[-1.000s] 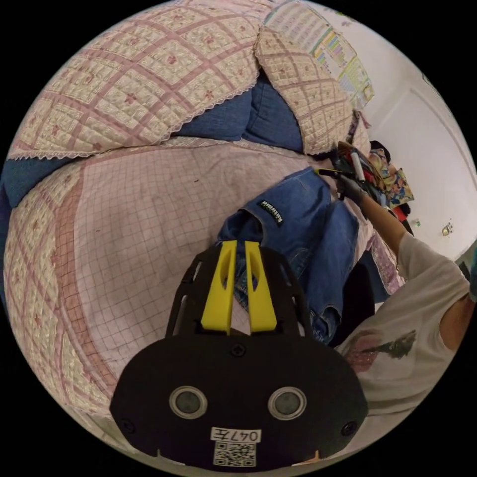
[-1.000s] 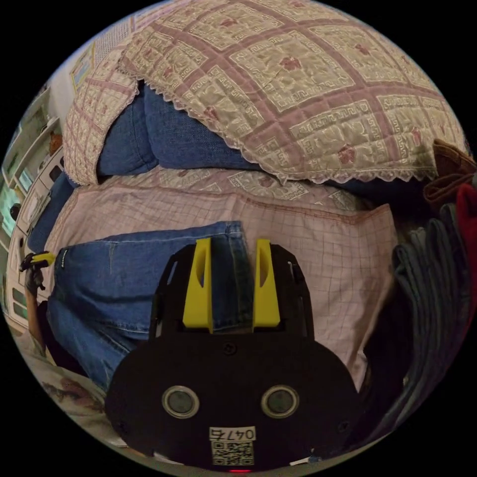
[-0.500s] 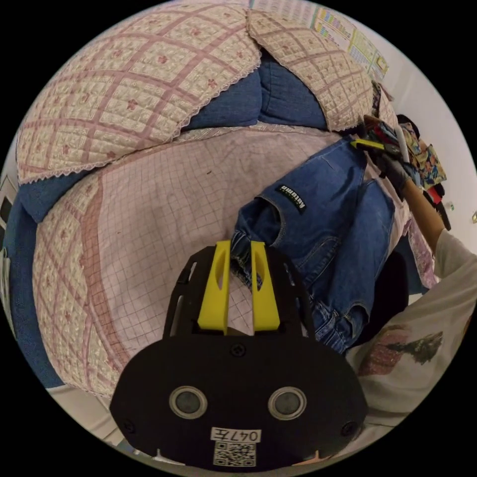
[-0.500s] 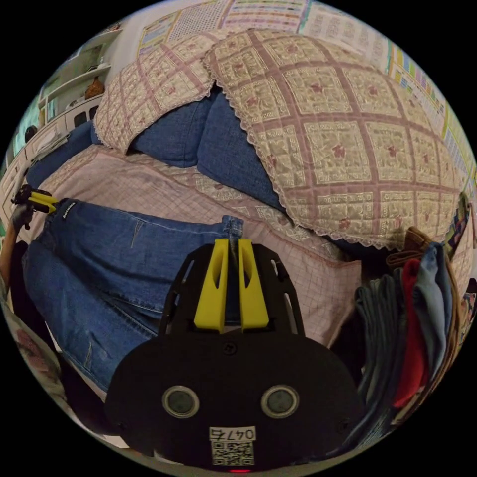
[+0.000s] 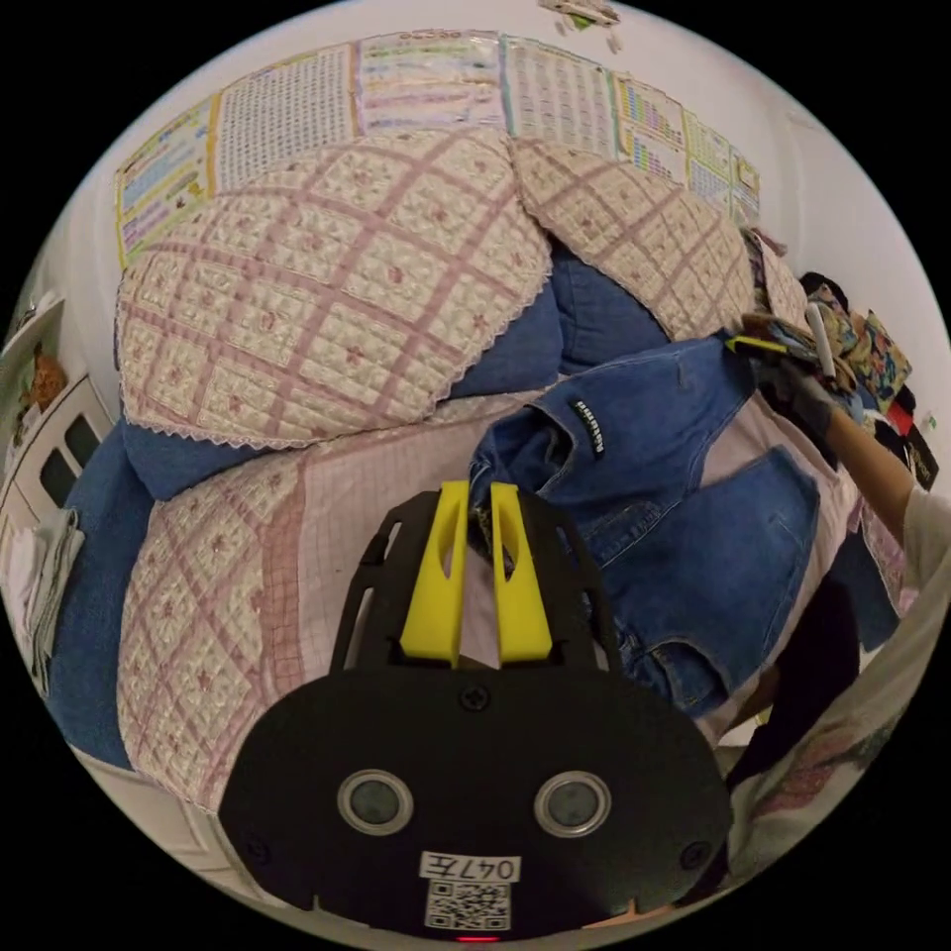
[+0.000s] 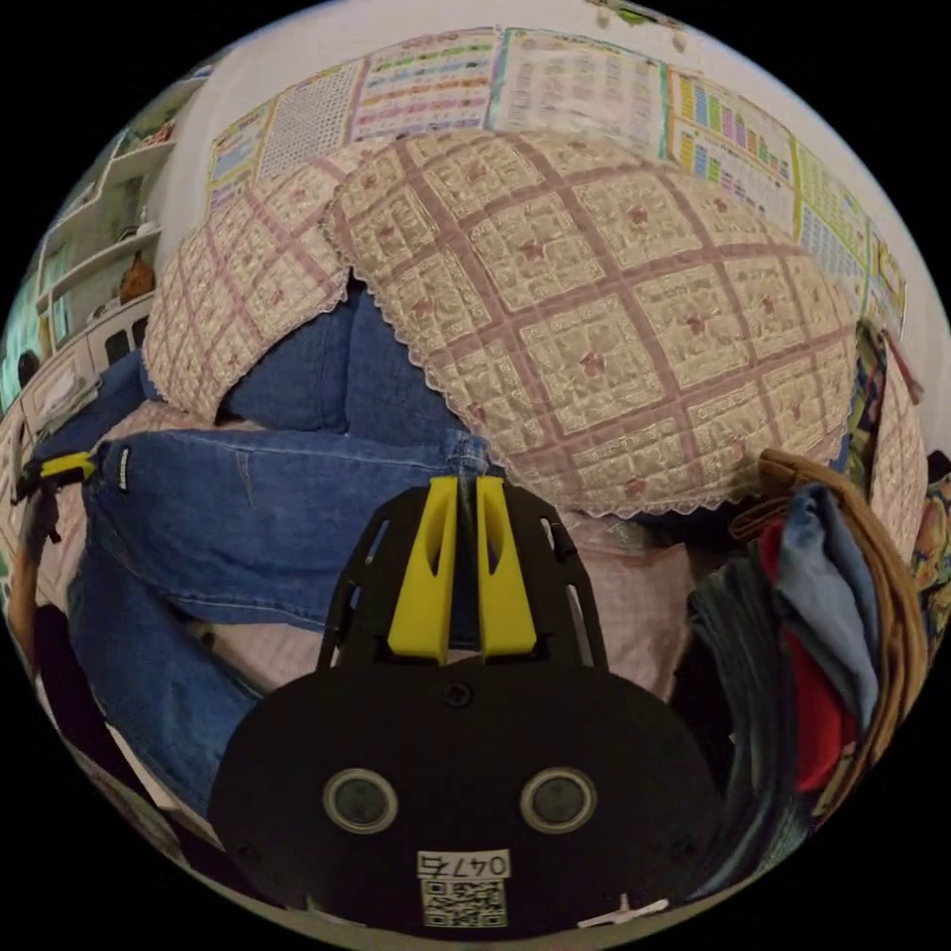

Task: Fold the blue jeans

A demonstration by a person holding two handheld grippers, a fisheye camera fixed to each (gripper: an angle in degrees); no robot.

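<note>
Over the sofa seat with its pink checked quilted cover (image 5: pixel 327 515), we hold the blue denim jeans (image 5: pixel 674 495) stretched by the waistband between our two grippers. In the left gripper view, the left gripper (image 5: pixel 478 490) has its yellow jaws pinched together on one end of the waistband, the denim bunched at their tips, while the legs hang down past the seat's front edge. In the right gripper view, the right gripper (image 6: pixel 460 485) is likewise clamped on the other waistband corner, and the jeans (image 6: pixel 267 515) run away from it to the far gripper at that view's left edge. Behind the jeans stand the blue back cushions (image 6: pixel 327 367) draped with cream-and-pink quilted covers trimmed in lace (image 6: pixel 614 327), and printed charts (image 6: pixel 555 84) hang on the wall above. Beside the right gripper a woven basket (image 6: pixel 892 614) holds stacked folded clothes (image 6: pixel 802 614) in red, blue and dark tones.
</note>
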